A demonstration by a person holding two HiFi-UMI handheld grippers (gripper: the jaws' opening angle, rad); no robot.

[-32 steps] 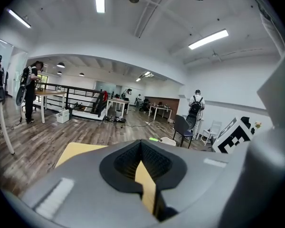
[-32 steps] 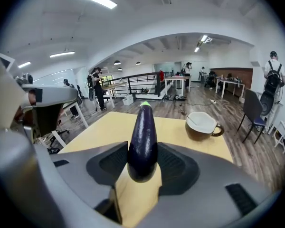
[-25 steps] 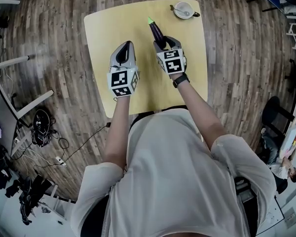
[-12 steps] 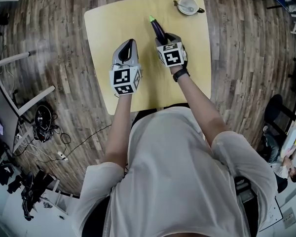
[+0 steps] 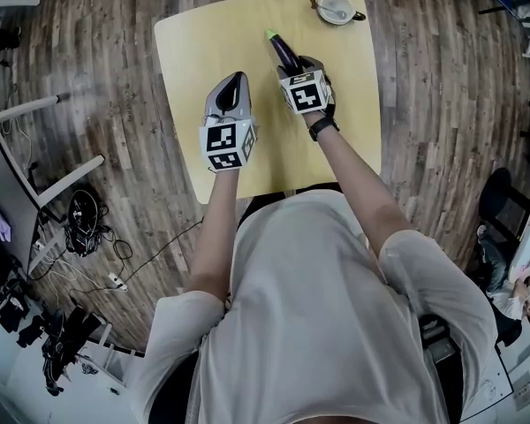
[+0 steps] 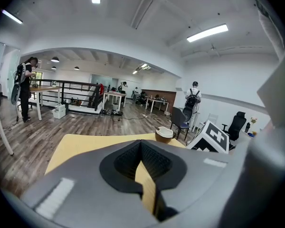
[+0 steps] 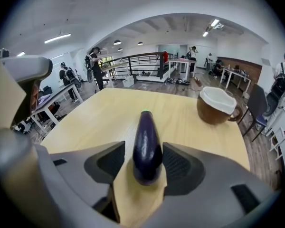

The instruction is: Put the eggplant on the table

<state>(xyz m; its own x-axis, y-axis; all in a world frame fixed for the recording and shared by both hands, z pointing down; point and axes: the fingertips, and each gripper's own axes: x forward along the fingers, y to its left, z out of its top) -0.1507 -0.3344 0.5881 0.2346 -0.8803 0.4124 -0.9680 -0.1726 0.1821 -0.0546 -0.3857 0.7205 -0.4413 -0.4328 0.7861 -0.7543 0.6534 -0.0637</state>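
Note:
A dark purple eggplant (image 5: 283, 52) with a green stem end lies on the pale wooden table (image 5: 203, 51), pointing away from me. In the right gripper view the eggplant (image 7: 147, 144) rests between my right gripper's (image 7: 143, 149) jaws. Those jaws have just been opening, and a gap shows beside the left pad, so the right gripper (image 5: 295, 69) stands open around the eggplant's near end. My left gripper (image 5: 231, 83) hovers over the table to the left, empty. In its own view the left gripper (image 6: 141, 148) has its pads meeting at the tips.
A brown cup (image 5: 334, 11) with a white inside stands at the table's far right corner, beyond the eggplant; the cup (image 7: 217, 106) is also in the right gripper view. Wooden floor surrounds the table; desks, chairs and people are far off.
My right gripper has sunk a little toward the tabletop with the eggplant, and its jaws now stand slightly wider. The left gripper has stayed put.

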